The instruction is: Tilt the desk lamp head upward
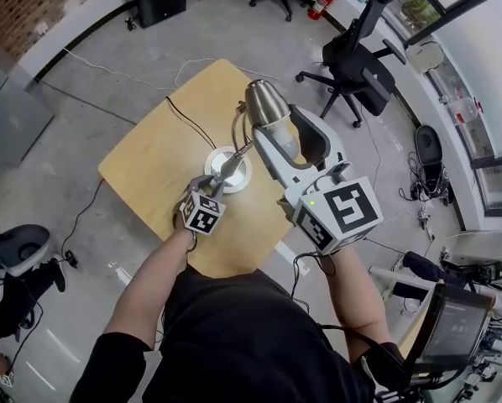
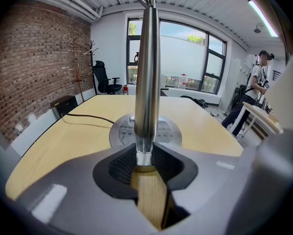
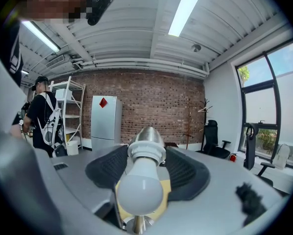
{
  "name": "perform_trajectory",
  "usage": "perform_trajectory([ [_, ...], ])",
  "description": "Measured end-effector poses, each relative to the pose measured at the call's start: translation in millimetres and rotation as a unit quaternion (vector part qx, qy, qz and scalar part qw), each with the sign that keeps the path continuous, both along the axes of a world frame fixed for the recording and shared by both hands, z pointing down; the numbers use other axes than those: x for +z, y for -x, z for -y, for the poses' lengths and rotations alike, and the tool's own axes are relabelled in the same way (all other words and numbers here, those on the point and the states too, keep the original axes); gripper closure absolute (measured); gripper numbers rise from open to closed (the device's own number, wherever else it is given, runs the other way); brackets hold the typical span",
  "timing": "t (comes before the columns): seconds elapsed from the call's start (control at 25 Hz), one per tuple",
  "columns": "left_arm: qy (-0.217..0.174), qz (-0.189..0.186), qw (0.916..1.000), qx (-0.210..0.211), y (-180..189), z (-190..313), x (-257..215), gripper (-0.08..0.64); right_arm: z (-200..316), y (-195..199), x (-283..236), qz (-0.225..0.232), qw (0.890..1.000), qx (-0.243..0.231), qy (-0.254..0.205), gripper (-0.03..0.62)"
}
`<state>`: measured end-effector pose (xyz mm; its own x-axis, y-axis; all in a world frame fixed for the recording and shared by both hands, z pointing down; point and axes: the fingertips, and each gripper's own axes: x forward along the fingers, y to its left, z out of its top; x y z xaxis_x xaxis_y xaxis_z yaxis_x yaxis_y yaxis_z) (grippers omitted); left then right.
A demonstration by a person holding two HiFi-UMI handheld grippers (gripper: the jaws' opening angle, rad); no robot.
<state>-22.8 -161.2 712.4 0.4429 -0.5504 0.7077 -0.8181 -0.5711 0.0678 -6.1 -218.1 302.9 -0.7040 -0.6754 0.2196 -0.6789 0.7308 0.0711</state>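
Brick walls, tall windows and a grey concrete floor surround a light wooden desk (image 1: 150, 175). Over it the left gripper (image 1: 227, 171) points steeply down, its jaws narrowed onto the chrome stem (image 2: 147, 82) of the desk lamp (image 1: 249, 133), low down and just above the round base (image 1: 244, 176). In the left gripper view the black ribbed pads (image 2: 118, 168) press both sides of the stem's foot. The base stands flat near the middle of the desk, and a black cable (image 1: 188, 120) runs from it toward the far left edge.

To the right and higher, the right gripper (image 1: 276, 134) lies nearly level and grips the lamp head (image 1: 265, 101), its jaws closed on the white collar behind the bulb (image 3: 139, 190). The bulb faces back along the jaws toward the person, and the metal cone points away to the far side.

Beyond the desk on the far right stands a black office chair (image 1: 360, 65), with a red fire extinguisher (image 1: 321, 2) farther off. Another person (image 3: 42, 116) stands by white shelving (image 3: 70, 111).
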Motion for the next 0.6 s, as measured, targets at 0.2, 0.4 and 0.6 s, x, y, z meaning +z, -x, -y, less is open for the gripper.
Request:
perform_trajectory([
  [0.2, -0.001, -0.001, 1.0000, -0.001, 0.5, -1.3, 0.8, 0.446, 4.8, 6.9, 3.4, -0.011, 1.000, 0.002, 0.008, 0.337],
  [0.4, -0.003, -0.005, 1.0000, -0.003, 1.5, -0.9, 1.4, 0.446, 13.1, 16.5, 5.2, -0.019, 1.000, 0.002, 0.014, 0.337],
  [0.6, -0.007, -0.006, 1.0000, -0.002, 2.3, 0.1, -0.4, 0.446, 20.8, 24.1, 5.7, -0.025, 0.999, 0.002, 0.021, 0.337],
])
